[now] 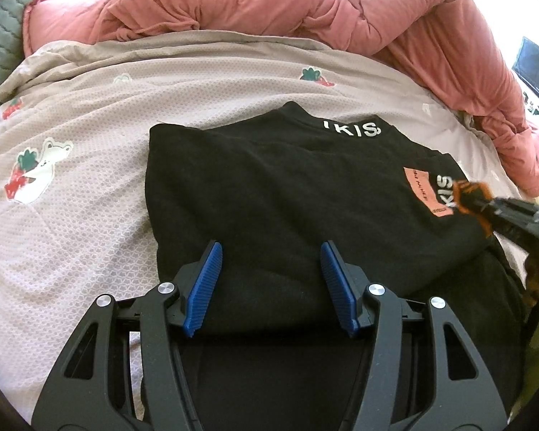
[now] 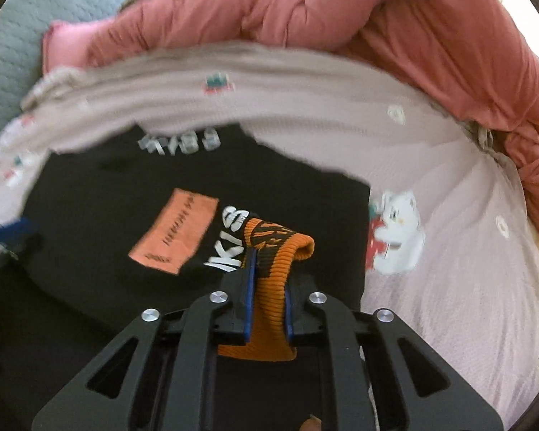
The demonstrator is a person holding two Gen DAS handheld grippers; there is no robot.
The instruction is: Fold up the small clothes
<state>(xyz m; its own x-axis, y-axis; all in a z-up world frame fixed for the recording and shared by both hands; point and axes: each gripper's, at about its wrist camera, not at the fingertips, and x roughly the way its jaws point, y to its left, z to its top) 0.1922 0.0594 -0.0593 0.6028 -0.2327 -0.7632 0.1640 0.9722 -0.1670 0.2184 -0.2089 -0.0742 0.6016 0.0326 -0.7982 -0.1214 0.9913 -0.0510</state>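
Fingers, right gripper point(image 2: 269, 269): closed on an orange-and-black ribbed cuff point(image 2: 280, 248), which bulges out past the blue pads; we count this a firm pinch on fabric. No earlier view is on hand, so we record only the grip as it stands.

Fingers, left gripper point(image 1: 269, 283): standing apart, nothing between them, poised over the near part of the black top point(image 1: 269, 194); contact with the cloth we cannot tell.

Item, black top: lies partly folded on the pale printed bedsheet point(image 1: 90, 143), white lettering at the collar, a salmon patch point(image 1: 418, 190) near the right side. The cuff appears to belong to this garment's sleeve, though the join is hidden.

Surroundings: pink quilt point(image 1: 305, 10) heaped at the far edge, well apart from the work.

Step in hand, by our judgement: a sleeve is being carried inward across the body of the top.

Next move calls for: laying the cuff flat on the chest panel, then letting go without dragging the layers beneath; our left gripper could steady the near hem meanwhile.
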